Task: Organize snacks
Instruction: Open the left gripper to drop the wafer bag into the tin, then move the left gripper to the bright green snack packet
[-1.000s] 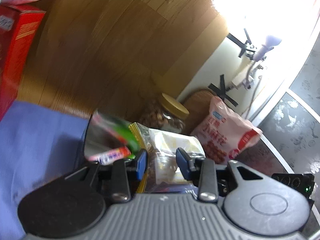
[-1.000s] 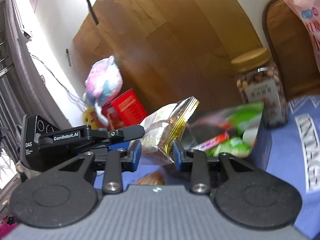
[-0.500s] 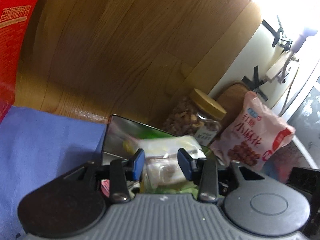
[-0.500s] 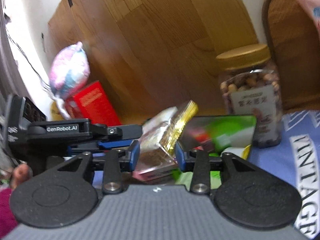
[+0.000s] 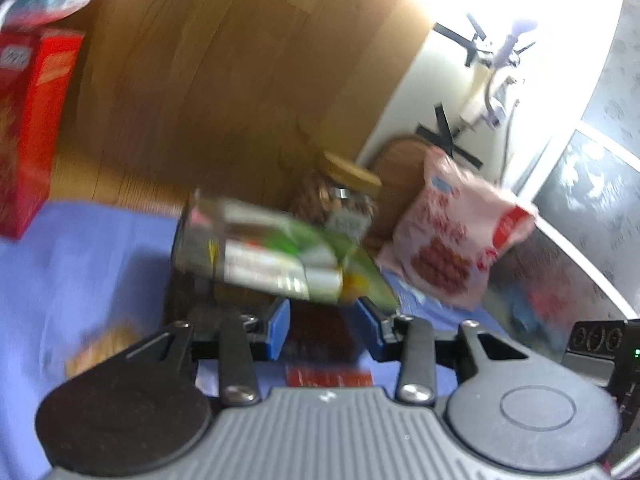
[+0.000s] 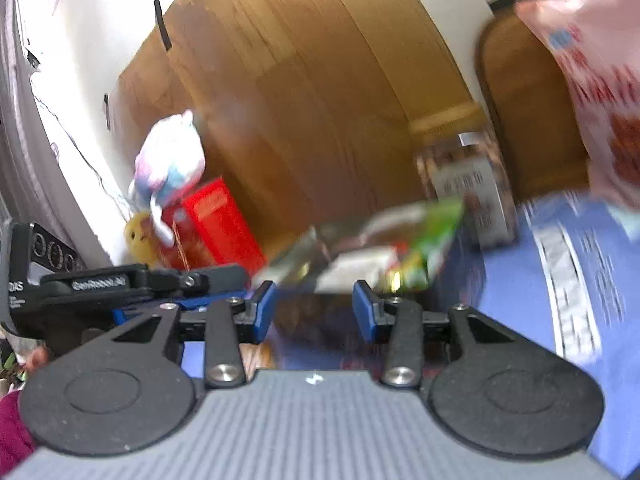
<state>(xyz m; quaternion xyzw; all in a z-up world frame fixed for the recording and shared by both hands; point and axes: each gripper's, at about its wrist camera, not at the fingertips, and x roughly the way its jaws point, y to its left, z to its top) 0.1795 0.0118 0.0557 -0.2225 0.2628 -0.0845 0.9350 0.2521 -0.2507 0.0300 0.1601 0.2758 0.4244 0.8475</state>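
Note:
A shiny metal tin (image 5: pixel 188 248) full of snack packets (image 5: pixel 280 260) stands on the blue cloth (image 5: pixel 80 272); it also shows in the right wrist view (image 6: pixel 304 252). My left gripper (image 5: pixel 322 330) is open and empty, just in front of the tin, over a dark red packet (image 5: pixel 320 334). My right gripper (image 6: pixel 314 310) is open and empty, also just before the tin. The left gripper's body (image 6: pixel 132 284) shows to its left. Both views are blurred.
A jar of nuts (image 5: pixel 340 200) with a tan lid and a pink snack bag (image 5: pixel 452 240) stand behind the tin. A red box (image 5: pixel 28 128) and a plush toy (image 6: pixel 168 164) are at the left. A round cracker (image 5: pixel 100 348) lies on the cloth.
The clear packet with the gold edge that sat between the left fingers is no longer held; it has gone into the tin. Both grippers have pulled back from the tin.

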